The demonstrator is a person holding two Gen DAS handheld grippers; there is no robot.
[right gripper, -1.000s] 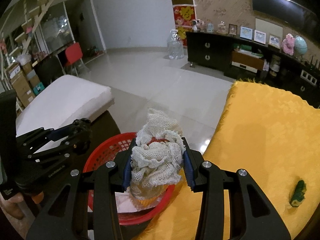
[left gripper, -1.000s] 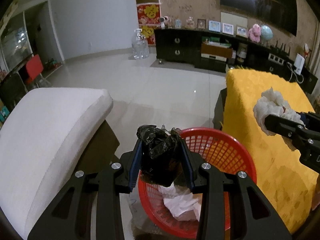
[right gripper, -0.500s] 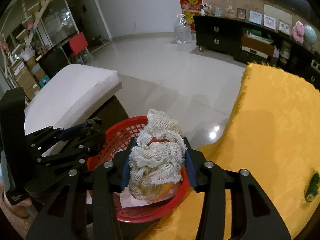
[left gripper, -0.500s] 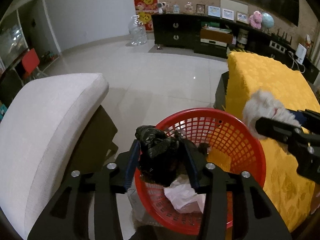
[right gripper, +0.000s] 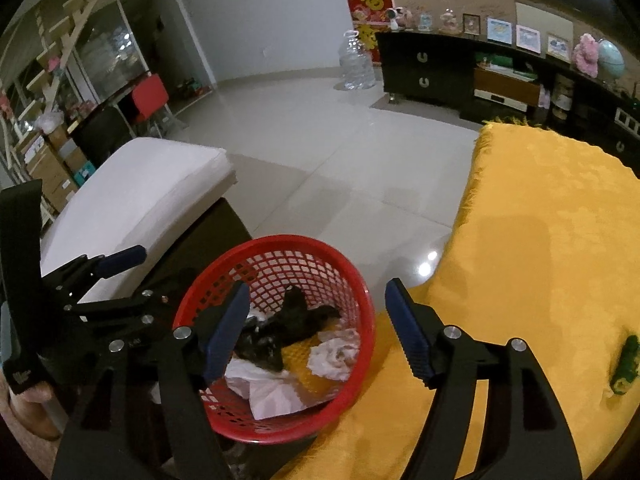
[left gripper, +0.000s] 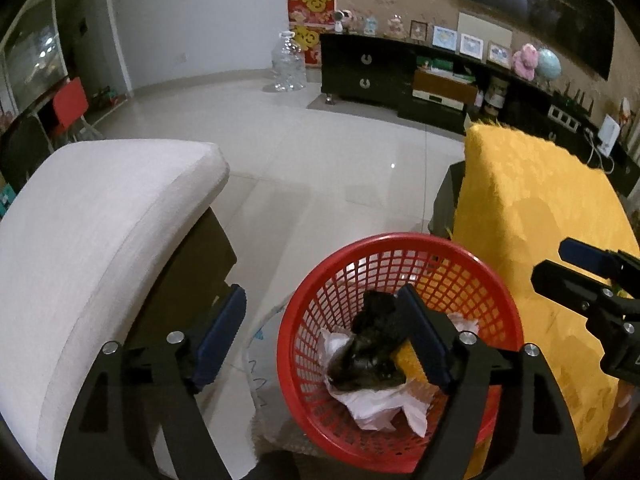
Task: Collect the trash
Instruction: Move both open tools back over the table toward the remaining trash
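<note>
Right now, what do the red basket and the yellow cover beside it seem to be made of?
Basket: probably molded plastic, slightly glossy; its wall is a regular open grid with a smooth rim. Cover: woven fabric, matte, with a faint raised pattern and a fringed edge.

— Left gripper (left gripper: 320, 336)?
— Jaws opening, nothing pressed between them.
— Red basket (left gripper: 496, 292)?
— Holds a black bag (left gripper: 372, 344) on white paper (left gripper: 380, 408). Right gripper (left gripper: 576, 268) beside it, over the yellow cloth (left gripper: 540, 200).
</note>
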